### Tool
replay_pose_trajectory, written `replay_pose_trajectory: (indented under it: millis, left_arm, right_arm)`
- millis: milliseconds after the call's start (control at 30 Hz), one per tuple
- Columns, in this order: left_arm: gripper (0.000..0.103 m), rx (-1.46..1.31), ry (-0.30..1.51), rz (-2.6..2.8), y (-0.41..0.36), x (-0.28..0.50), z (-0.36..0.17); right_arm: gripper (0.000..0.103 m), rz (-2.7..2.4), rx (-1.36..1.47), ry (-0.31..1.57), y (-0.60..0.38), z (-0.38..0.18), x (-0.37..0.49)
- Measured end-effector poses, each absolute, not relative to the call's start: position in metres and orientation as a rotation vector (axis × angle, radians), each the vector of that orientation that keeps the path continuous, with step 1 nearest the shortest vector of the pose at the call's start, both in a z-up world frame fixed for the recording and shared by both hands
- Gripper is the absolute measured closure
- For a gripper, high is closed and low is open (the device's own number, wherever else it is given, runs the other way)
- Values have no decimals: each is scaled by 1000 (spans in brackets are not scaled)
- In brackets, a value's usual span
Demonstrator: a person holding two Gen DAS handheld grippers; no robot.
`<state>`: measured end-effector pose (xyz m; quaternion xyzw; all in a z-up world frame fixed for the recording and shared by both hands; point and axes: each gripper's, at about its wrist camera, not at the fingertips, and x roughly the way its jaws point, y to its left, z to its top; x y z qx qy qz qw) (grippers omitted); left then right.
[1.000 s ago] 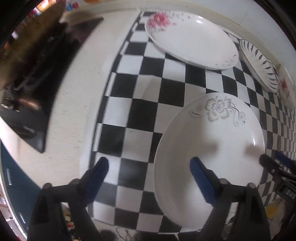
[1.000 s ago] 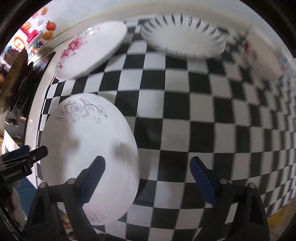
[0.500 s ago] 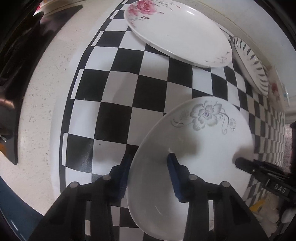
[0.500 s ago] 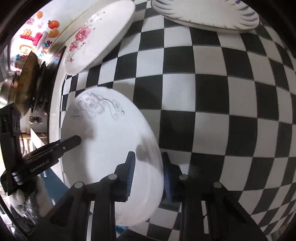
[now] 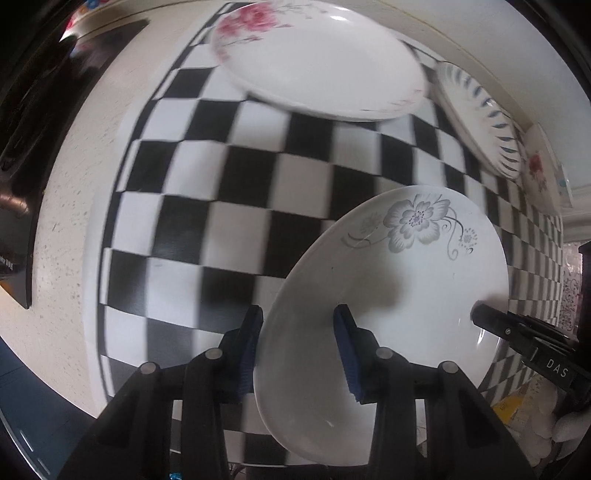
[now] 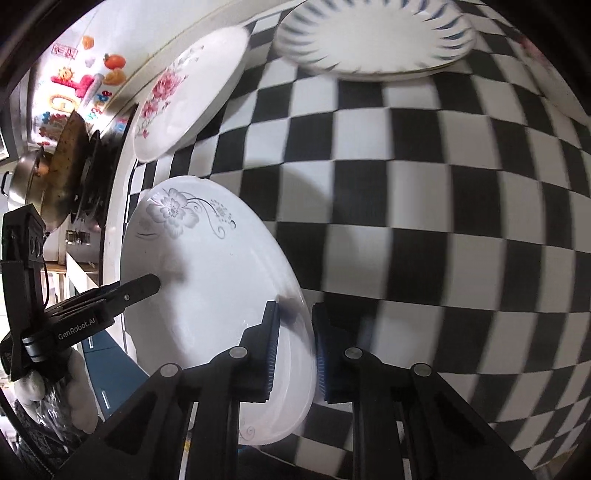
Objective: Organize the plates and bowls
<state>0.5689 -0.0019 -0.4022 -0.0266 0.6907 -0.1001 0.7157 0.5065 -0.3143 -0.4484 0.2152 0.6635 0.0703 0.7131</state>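
"GenRobot.AI" reads on the left gripper (image 6: pixel 122 295) at the right wrist view's lower left; "DAS" on the right gripper (image 5: pixel 484 317) at the left view's lower right. Both have just closed on opposite rims of the grey-flower plate (image 5: pixel 388 295), over the checkered counter (image 5: pixel 221 192). Open squares lie mid-frame; a pink-flower plate (image 5: pixel 321 66) and blue-striped plate (image 6: pixel 373 33) sit along the top.
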Motion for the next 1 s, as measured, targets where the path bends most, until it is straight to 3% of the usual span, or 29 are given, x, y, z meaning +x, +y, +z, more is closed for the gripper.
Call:
replay_pose_trajectory:
  millis: [500, 1000]
  left_arm:
    - [66, 100, 1570, -348, -145, 589, -423]
    - [66, 177, 1579, -307, -191, 599, -439]
  right_arm:
    - [83, 13, 550, 1447, -447, -444, 470]
    - [83, -5, 603, 1485, -466, -465, 463]
